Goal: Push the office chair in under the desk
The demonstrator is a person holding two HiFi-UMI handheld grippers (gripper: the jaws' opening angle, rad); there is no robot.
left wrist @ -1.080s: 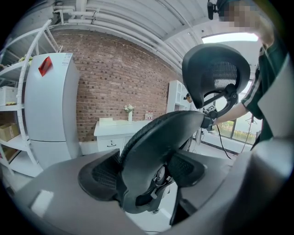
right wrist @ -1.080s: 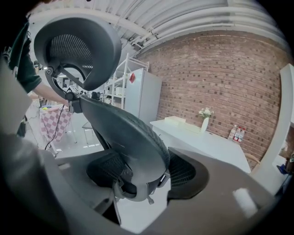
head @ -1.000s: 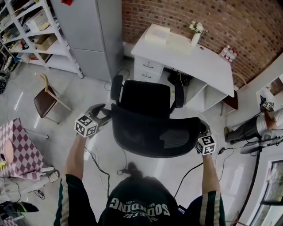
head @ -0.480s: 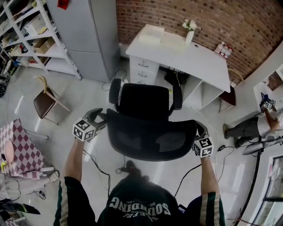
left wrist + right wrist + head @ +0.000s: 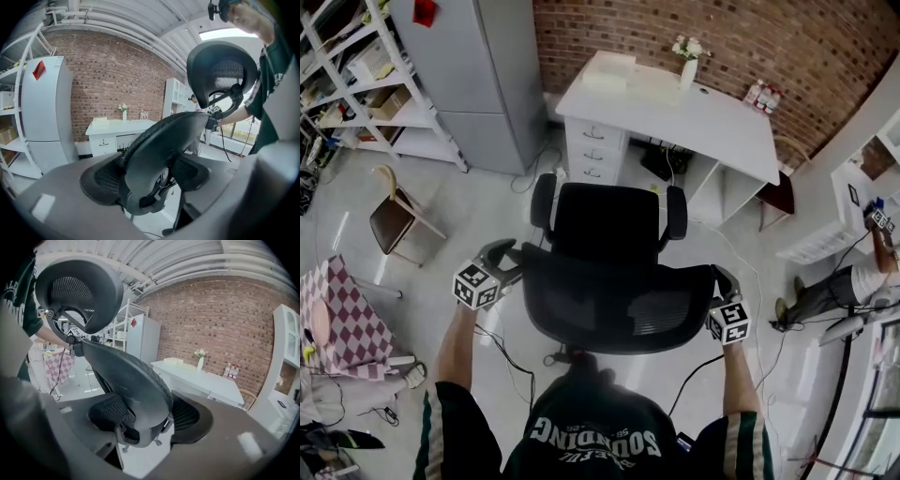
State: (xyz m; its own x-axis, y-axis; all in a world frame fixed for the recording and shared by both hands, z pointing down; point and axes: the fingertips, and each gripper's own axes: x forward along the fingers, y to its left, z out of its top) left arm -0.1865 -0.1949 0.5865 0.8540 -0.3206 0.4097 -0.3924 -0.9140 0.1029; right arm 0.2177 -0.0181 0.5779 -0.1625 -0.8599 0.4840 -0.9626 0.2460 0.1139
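The left hand-held gripper has its jaws standing wide and closed on the left rim of the backrest, which fills the gap between the two pads in the left gripper view; the right hand-held gripper clamps the right rim the same way, jaws just as wide. Both belong to the office chair, black all over, with a mesh backrest curved like a shallow bowl, a padded square seat, two short armrests and a rounded mesh headrest on a forked bracket. It stands on the pale glossy floor, seat turned toward the white bench, just short of it and with none of it under the top. The bench sits against a brick wall, drawers on its left side, a small vase of flowers near the back edge. From the head view the chair's base is almost wholly hidden under seat and backrest, and the jaw tips vanish behind the rims. The opening under the bench is shadowed, holding something dark I cannot make out. A person at the right edge is cut off by the frame
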